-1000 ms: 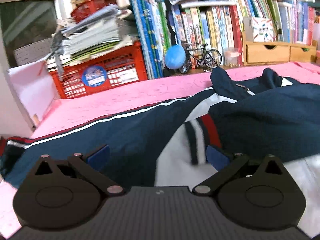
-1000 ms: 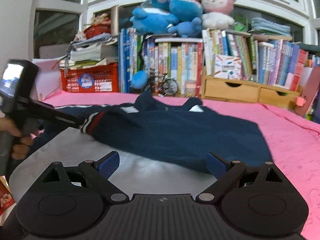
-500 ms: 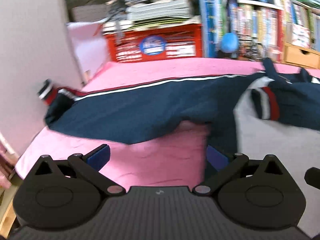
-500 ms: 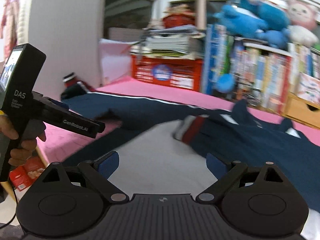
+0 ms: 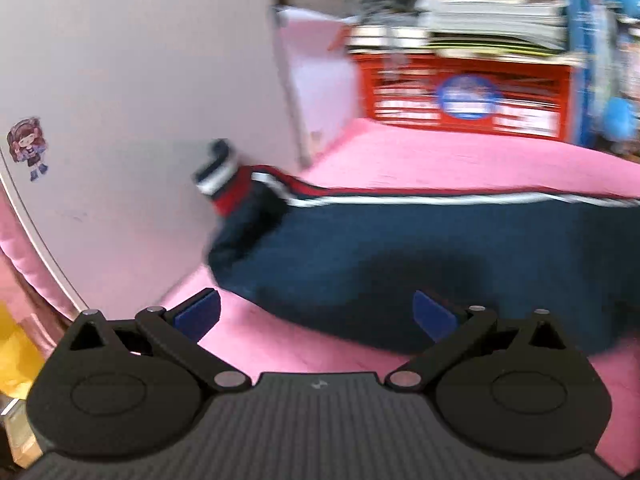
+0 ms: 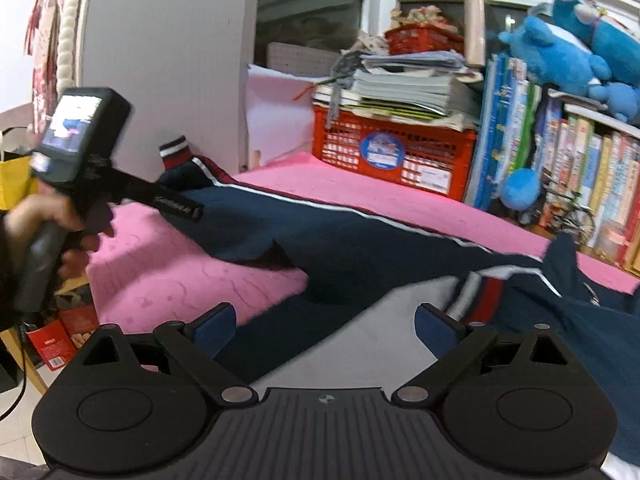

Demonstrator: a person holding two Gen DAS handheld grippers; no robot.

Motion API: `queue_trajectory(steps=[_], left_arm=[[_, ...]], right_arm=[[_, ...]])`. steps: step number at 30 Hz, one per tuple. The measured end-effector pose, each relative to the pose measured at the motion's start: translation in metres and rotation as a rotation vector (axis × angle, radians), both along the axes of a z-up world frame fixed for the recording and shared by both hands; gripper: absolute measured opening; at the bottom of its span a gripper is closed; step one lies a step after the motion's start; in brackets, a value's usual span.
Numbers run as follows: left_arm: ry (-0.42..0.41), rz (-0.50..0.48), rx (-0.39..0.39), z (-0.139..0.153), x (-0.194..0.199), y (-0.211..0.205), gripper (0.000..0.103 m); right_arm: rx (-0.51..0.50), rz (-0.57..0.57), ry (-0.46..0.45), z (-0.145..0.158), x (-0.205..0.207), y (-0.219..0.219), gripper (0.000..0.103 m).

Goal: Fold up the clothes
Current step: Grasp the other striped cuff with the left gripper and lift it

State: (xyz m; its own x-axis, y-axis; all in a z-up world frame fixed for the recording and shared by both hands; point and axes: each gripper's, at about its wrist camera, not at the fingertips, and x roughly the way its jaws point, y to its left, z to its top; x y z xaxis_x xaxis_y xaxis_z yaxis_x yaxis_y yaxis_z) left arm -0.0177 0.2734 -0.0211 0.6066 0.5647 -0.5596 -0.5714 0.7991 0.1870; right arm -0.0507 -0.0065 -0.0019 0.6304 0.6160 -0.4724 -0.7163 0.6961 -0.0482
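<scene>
Bed with pink cover (image 6: 192, 276). Navy jacket (image 6: 360, 240) lies on it, one sleeve (image 5: 420, 240) stretched toward the white wall. Red crate (image 6: 392, 152) sits on the far side, books stacked on top.

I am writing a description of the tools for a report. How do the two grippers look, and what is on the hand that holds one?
Each gripper, left and right, has a black ribbed body, two round black discs, black link arms with silver pins, and blue finger pads. Seen from the right wrist, the left one has a small lit screen, white lettering on its arm and a grey handle. The hand has a dark sleeve.
</scene>
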Motion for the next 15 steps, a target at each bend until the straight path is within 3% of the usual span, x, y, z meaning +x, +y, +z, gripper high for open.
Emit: queue_trajectory(steps=[4, 6, 8, 10, 11, 13, 15], left_arm=[[-0.022, 0.06, 0.041, -0.007, 0.015, 0.037, 0.103], [-0.041, 0.068, 0.02, -0.012, 0.023, 0.055, 0.103], [-0.066, 0.057, -0.019, -0.016, 0.029, 0.069, 0.096], [-0.076, 0.029, -0.068, -0.02, 0.035, 0.077, 0.068], [-0.088, 0.017, -0.082, -0.019, 0.036, 0.08, 0.059], [-0.112, 0.012, -0.081, -0.017, 0.035, 0.081, 0.019], [-0.155, 0.005, -0.067, -0.011, 0.028, 0.078, 0.013]], right_arm=[[-0.004, 0.045, -0.019, 0.003, 0.005, 0.026, 0.1], [-0.012, 0.059, -0.02, 0.002, 0.008, 0.038, 0.1], [-0.016, 0.071, -0.016, 0.0, 0.009, 0.046, 0.1], [-0.021, 0.078, -0.01, -0.004, 0.01, 0.05, 0.1], [-0.024, 0.076, -0.008, -0.005, 0.012, 0.051, 0.1], [-0.024, 0.062, -0.003, -0.007, 0.014, 0.049, 0.1], [-0.019, 0.04, 0.003, -0.008, 0.017, 0.044, 0.1]])
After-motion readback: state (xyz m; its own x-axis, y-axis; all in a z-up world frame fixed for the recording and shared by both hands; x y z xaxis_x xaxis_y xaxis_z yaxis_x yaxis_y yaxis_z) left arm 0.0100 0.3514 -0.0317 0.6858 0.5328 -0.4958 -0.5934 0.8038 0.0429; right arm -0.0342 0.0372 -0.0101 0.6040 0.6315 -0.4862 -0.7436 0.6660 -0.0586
